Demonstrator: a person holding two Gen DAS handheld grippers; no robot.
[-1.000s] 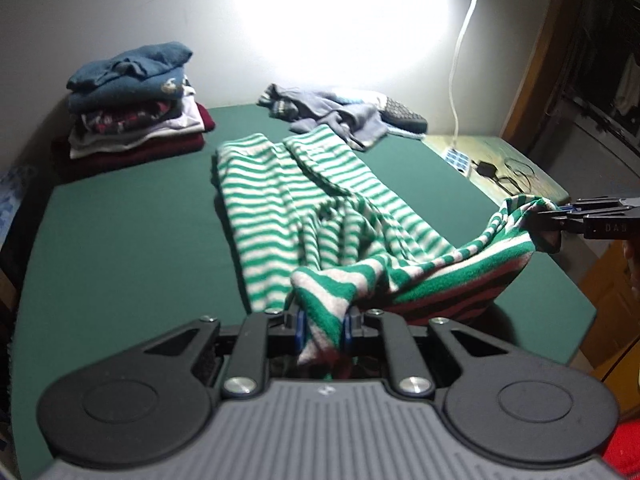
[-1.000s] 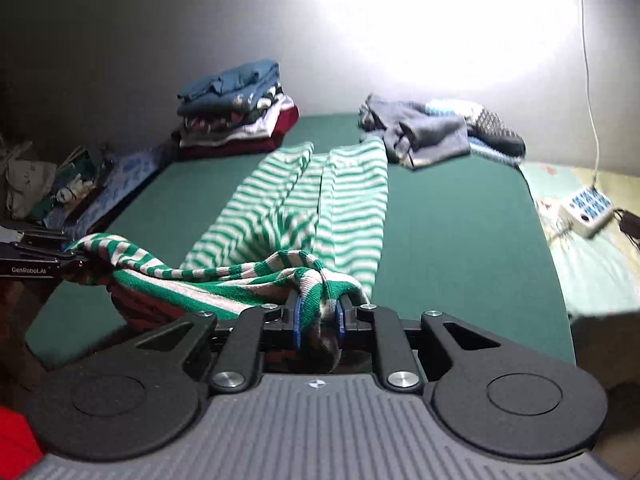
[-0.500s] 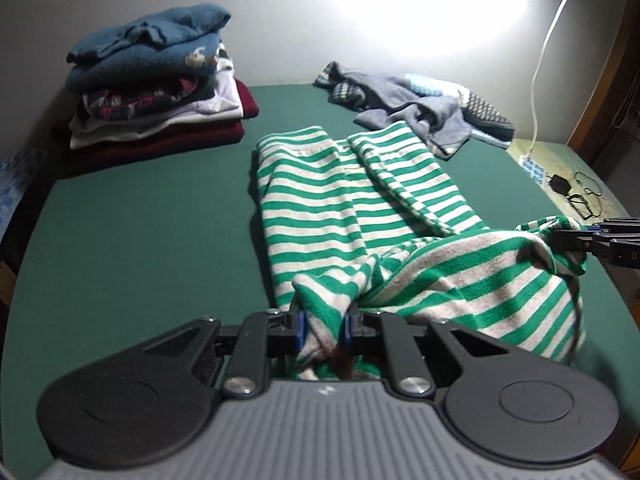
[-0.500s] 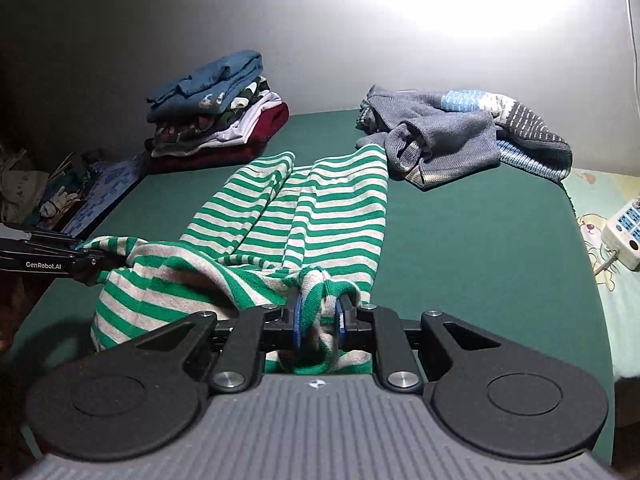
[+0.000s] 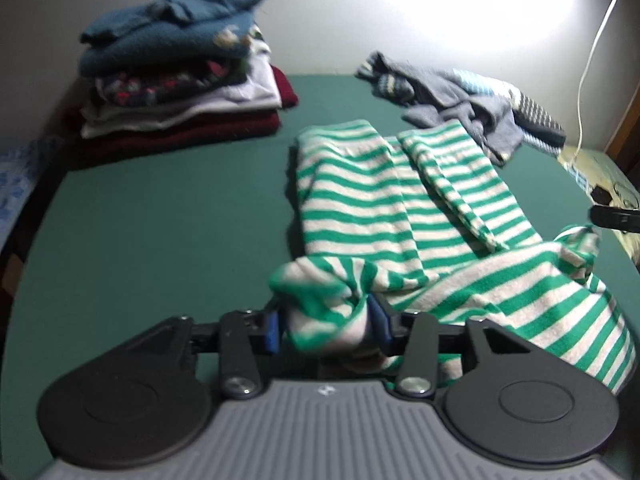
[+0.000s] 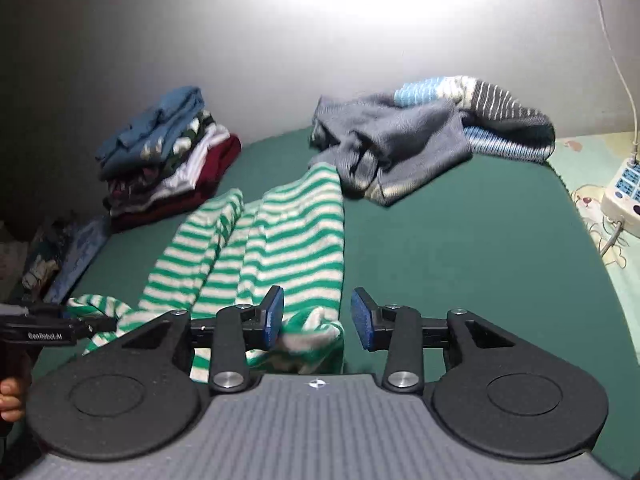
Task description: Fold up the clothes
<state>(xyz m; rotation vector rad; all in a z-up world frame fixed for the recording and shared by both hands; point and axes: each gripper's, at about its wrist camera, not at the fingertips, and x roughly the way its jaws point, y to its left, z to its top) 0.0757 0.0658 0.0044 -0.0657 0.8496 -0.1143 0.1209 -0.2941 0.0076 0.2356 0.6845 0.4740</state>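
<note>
A green-and-white striped garment (image 5: 384,208) lies on the green table (image 5: 160,232), its near end folded over onto the rest. My left gripper (image 5: 326,322) has its jaws apart, with a bunched corner of the striped cloth loose between the blue pads. My right gripper (image 6: 317,316) is open; the other corner of the striped garment (image 6: 296,248) lies slack just below its left pad. The right gripper's tip shows at the right edge of the left wrist view (image 5: 614,218). The left gripper shows at the left edge of the right wrist view (image 6: 52,326).
A stack of folded clothes (image 5: 176,68) stands at the back left. A crumpled grey and blue-striped pile (image 6: 432,136) lies at the back right. A white power strip (image 6: 624,196) and cable lie on a side surface to the right. A wall stands behind the table.
Both grippers carried the garment's near end forward over the rest and lowered it. Both have opened, and the cloth has slackened between the pads.
</note>
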